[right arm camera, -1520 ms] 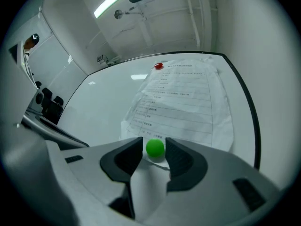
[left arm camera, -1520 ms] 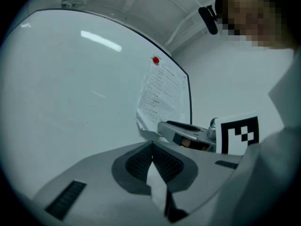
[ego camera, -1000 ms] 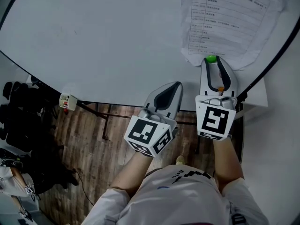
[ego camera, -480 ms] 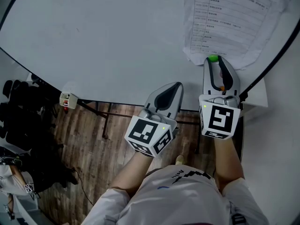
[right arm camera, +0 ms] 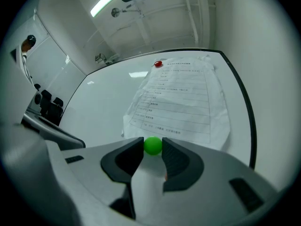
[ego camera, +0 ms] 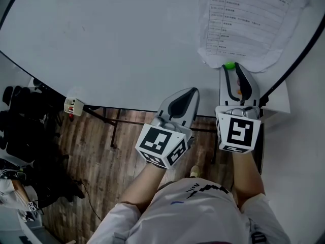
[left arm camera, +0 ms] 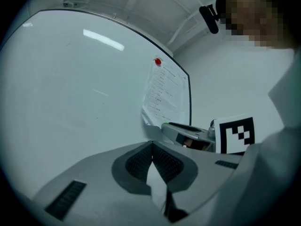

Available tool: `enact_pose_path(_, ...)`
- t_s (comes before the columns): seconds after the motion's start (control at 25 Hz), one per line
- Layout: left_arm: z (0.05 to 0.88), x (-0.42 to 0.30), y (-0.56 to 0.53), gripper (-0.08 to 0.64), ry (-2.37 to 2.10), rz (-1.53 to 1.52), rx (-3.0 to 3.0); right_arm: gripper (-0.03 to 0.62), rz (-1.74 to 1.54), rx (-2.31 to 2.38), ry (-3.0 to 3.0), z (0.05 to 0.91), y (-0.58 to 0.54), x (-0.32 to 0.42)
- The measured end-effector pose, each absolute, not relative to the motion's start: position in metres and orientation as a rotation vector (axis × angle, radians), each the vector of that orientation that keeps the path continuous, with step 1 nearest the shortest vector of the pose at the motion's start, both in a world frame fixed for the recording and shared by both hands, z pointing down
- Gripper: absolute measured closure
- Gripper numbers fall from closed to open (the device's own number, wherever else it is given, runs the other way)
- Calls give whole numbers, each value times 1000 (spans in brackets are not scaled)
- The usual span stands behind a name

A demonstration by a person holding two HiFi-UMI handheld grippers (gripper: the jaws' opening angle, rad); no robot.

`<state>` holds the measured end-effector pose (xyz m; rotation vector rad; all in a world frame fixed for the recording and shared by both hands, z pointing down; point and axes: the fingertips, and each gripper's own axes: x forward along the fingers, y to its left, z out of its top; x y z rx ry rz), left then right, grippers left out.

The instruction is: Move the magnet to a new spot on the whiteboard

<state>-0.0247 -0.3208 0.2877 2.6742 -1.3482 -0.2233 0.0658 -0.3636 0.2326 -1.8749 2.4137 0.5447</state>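
1. The left gripper [ego camera: 192, 90] hangs near the lower edge of the whiteboard [ego camera: 111, 39], its jaws pressed together on nothing. It has no job here. If it drifts forward, it could bump the board or get in the other gripper's way.
2. The right gripper [ego camera: 229, 67] pinches the green magnet [ego camera: 229, 65] at its very tips, at the bottom edge of the paper sheet [ego camera: 244, 19]. I cannot tell whether the magnet touches the board. The ball looks smooth and round, so a loose or off-centre squeeze could let it pop out and fall to the floor.
3. That magnet seems to pin the sheet's lower edge, while a red magnet [right arm camera: 158, 64] holds the top. Dragging the magnet instead of lifting it could crease or tear the paper. Once freed, the lower edge may curl up.
4. The board's dark frame [ego camera: 299, 55] runs close on the right. A spot chosen too near it may not hold the magnet.
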Motion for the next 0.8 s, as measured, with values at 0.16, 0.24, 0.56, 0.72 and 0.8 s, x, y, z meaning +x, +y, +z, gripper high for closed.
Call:
enact_pose_path(0.16,290,-23,-316,551,-1336,-218,2682,463,519,-1866,2420,237,-355,66)
enact_pose_path(0.24,290,-23,-313,551,-1330,-216,2688,463,504,-1855,2429,239,-349,65)
enact_pose_path(0.56,293,-25,-295,551,-1286,-205,2708,463,420,-1827,2466,250,-316,59)
enact_pose_path(0.72,296,-25,-281,551,-1251,-198,2718,463,370,-1841,2467,261,-296,56)
enact_pose_path(0.8,297,-26,-273,551,-1230,-196,2724,463,363,-1851,2467,263,-284,54)
